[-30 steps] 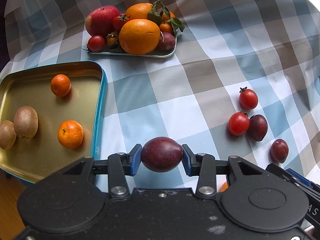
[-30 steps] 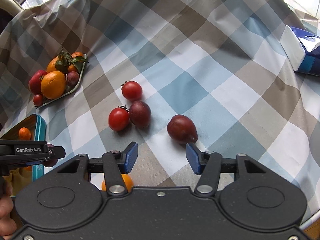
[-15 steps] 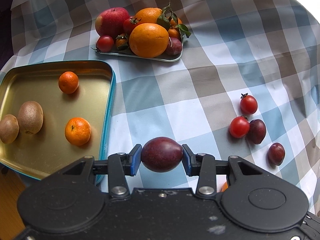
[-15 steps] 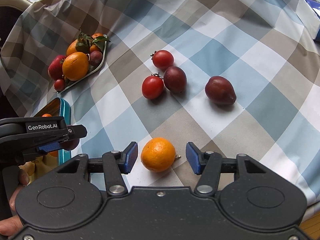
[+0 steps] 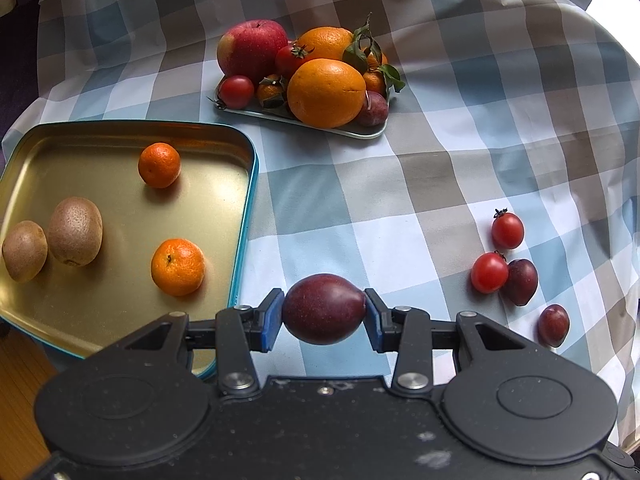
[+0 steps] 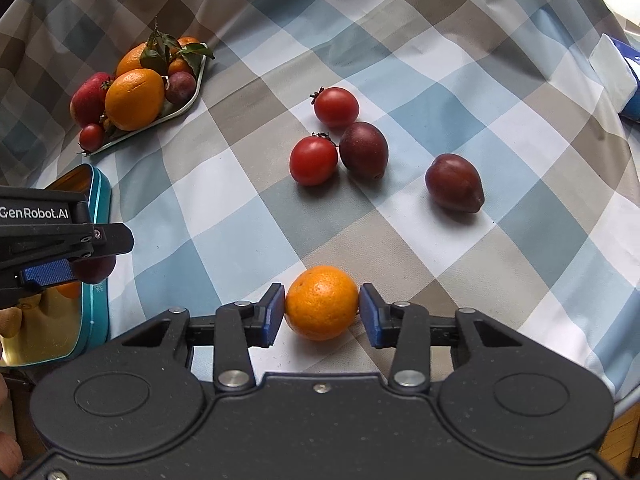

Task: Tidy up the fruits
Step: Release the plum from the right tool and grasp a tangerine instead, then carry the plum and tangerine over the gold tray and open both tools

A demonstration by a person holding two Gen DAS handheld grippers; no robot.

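Closing now, the right gripper (image 6: 322, 310) brings its blue pads against a small round orange mandarin (image 6: 322, 303) on the blue-and-taupe checked tablecloth (image 6: 400, 40); a second ago those jaws stood wide and empty above a dark plum. Left gripper (image 5: 324, 314): clamped on a dark purple oval plum (image 5: 324, 309), held beside the rim of the gold tin tray with teal edge (image 5: 244, 216). Tray contents: two mandarins, two brown kiwis. Loose on cloth: two red cherry tomatoes (image 6: 336, 107), two further dark plums (image 6: 454, 188). Pale green plate (image 5: 360, 133): heaped mixed fruit. Judgement: both hands are loaded, so two deliveries are pending and four pieces remain.
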